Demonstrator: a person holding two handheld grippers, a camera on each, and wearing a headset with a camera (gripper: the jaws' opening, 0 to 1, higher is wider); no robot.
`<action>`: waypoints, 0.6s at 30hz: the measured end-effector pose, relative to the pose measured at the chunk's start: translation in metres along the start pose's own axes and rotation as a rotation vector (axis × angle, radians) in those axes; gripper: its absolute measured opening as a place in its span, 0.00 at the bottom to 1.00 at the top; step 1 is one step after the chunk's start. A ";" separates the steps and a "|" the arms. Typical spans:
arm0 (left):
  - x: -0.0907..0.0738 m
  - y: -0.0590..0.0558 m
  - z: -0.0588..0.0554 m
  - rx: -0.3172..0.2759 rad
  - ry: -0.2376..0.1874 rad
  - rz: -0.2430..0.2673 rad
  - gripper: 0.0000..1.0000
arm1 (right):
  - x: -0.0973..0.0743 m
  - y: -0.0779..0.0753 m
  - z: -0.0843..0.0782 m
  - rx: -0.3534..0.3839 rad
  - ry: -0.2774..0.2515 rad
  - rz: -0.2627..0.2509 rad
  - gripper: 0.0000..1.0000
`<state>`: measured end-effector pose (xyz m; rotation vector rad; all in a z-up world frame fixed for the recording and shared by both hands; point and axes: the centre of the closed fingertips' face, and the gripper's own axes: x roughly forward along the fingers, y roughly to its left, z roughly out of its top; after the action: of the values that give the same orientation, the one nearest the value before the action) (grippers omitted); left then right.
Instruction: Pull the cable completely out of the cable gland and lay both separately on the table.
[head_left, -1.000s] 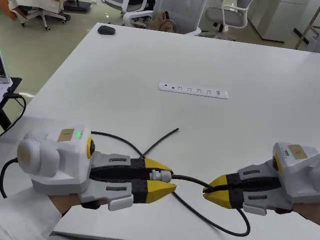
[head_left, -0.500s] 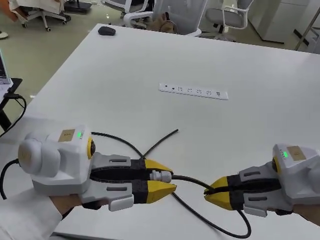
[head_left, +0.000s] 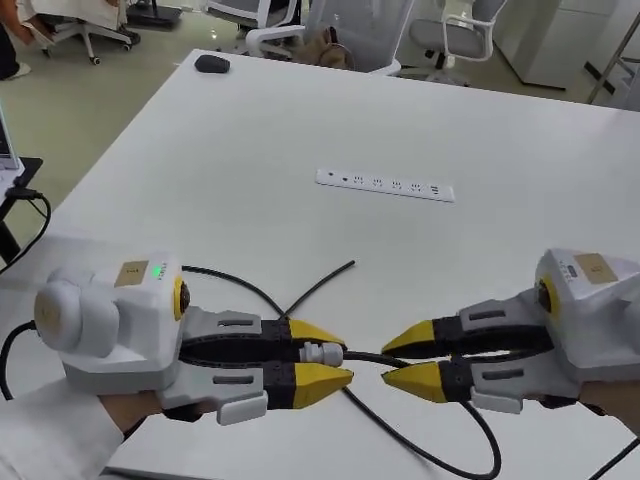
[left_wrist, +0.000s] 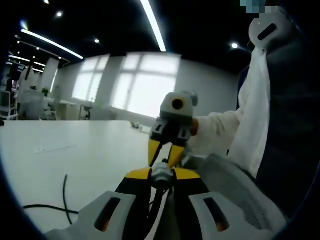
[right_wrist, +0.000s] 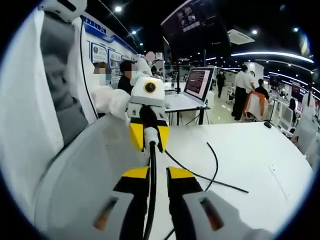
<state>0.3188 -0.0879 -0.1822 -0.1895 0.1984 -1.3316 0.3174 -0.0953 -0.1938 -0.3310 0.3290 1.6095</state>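
We have the left gripper (head_left: 348, 357) closed on the white cable gland (head_left: 318, 352), which sits between its yellow tips with its nose pointing to 3 o'clock. The black cable (head_left: 365, 356) leaves that nose and runs straight into the right gripper (head_left: 385, 362), whose jaws stand apart with the cable passing between them; we see a gap on each side of it, so nothing is clamped there. Both grippers face each other tip to tip, close but not touching, low at 6 o'clock of the head view, near the front edge of the white bench (head_left: 300, 130). Past the right gripper the cable loops down toward 5 o'clock and back under the left gripper, while its free end lies flat on the bench pointing to 1 o'clock. A white power strip (head_left: 385, 184) lies well apart at 12 o'clock and a dark mouse (head_left: 212, 61) at 11 o'clock by the far edge; the bench between them and to 3 o'clock is bare. The left gripper view gives us the gland (left_wrist: 161, 173) head-on between the tips, with the right gripper (left_wrist: 162, 159) just beyond at 12 o'clock. The right gripper view shows the cable (right_wrist: 151, 170) lying loose in the gap and leading up to the gland (right_wrist: 150, 135) in the left gripper (right_wrist: 149, 145)
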 end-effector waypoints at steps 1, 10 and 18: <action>0.000 0.000 0.000 0.001 0.002 0.000 0.17 | 0.004 0.003 0.004 -0.013 -0.002 0.018 0.12; 0.000 0.001 0.001 0.002 -0.005 0.003 0.17 | 0.016 0.004 0.003 -0.031 0.019 0.051 0.03; 0.000 0.002 0.001 0.009 0.001 0.005 0.17 | 0.016 0.004 0.003 -0.046 0.022 0.045 0.02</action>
<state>0.3204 -0.0873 -0.1821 -0.1809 0.1939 -1.3275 0.3128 -0.0797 -0.1972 -0.3789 0.3188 1.6607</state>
